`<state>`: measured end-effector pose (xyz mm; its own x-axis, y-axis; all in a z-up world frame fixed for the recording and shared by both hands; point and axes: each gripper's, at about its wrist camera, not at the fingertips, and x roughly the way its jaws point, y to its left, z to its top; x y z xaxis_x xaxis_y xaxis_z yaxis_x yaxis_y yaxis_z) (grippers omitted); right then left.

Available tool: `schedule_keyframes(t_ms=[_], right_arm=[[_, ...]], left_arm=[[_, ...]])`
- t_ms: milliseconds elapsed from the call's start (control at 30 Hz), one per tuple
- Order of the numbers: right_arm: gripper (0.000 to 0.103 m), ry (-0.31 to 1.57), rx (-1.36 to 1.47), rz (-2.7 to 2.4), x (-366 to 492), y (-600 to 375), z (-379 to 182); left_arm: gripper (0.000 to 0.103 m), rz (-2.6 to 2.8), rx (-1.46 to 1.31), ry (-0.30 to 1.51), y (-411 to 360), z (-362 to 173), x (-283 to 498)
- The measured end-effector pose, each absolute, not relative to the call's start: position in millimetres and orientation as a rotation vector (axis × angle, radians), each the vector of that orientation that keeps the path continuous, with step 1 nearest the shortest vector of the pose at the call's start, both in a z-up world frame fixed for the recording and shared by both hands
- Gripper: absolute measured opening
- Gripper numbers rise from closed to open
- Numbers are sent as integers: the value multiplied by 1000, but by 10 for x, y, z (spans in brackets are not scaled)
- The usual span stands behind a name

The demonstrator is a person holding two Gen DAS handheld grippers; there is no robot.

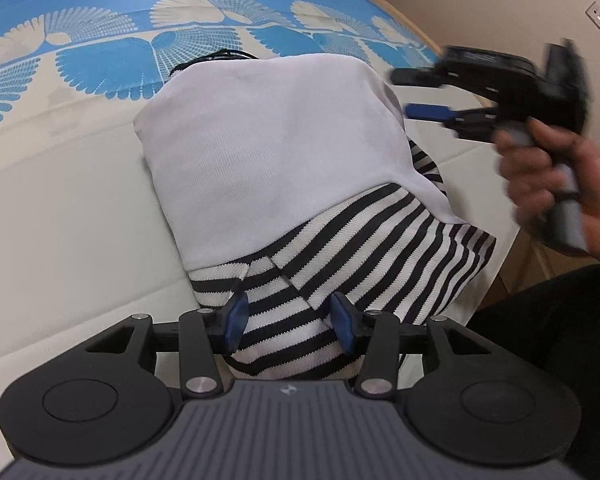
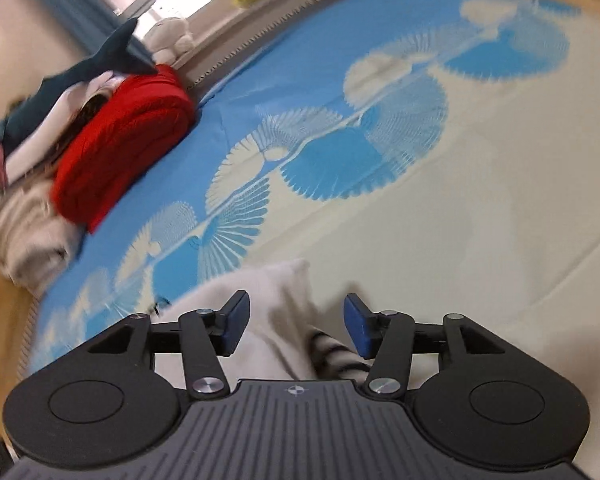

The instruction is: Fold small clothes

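Observation:
A small garment (image 1: 268, 152) lies folded on the bed, white on top with black-and-white striped parts (image 1: 384, 248) at its near end. My left gripper (image 1: 288, 320) is open, its blue pads on either side of the striped near edge without pinching it. My right gripper (image 1: 416, 96) shows blurred in the left wrist view, held in a hand above the garment's right side, jaws apart. In the right wrist view my right gripper (image 2: 296, 328) is open and empty above the white cloth (image 2: 260, 300), with a striped bit (image 2: 336, 352) beneath.
The bed sheet (image 2: 460, 200) is cream with a blue fan pattern. A pile of clothes with a red item (image 2: 120, 140) and a shark plush (image 2: 96, 64) sits at the far left. The bed's right edge (image 1: 412, 28) meets a wall.

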<state>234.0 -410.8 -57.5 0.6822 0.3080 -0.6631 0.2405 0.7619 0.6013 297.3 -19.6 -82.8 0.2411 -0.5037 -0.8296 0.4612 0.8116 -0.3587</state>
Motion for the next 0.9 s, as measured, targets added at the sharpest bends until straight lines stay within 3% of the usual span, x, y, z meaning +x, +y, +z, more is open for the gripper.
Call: schedule_keyframes(t_ms=[67,100,133,167,300,533,833,900], right_arm=[[54,857,762,37,2525,-4043,-660],[47,868,782,58,2615,-3991,-712],[36,874,796,83,2688,-3951,-737],[1,867,795,98,2722,-3912,-730],[2,669,780,-27,2729,-3970,-562],[5,958,440,-185,3032,-3634,-1020],[25,763,489,-111,2422,-3931,-506],[38,826,470,24,2298,-3896,-502]], left_arm=[[50,-667,-54,1150,-163,-808,2979],[50,-672,-55,1145,-144,-792,2969],[50,-675,-56,1138,-128,-773,2968],[50,-676,-59,1130,-111,-752,2972],[50,-688,-103,1105,-35,-684,2986],[50,-670,-94,1112,25,-660,2956],[50,-648,-126,1076,77,-579,2894],[50,-656,-132,1073,36,-567,2869]])
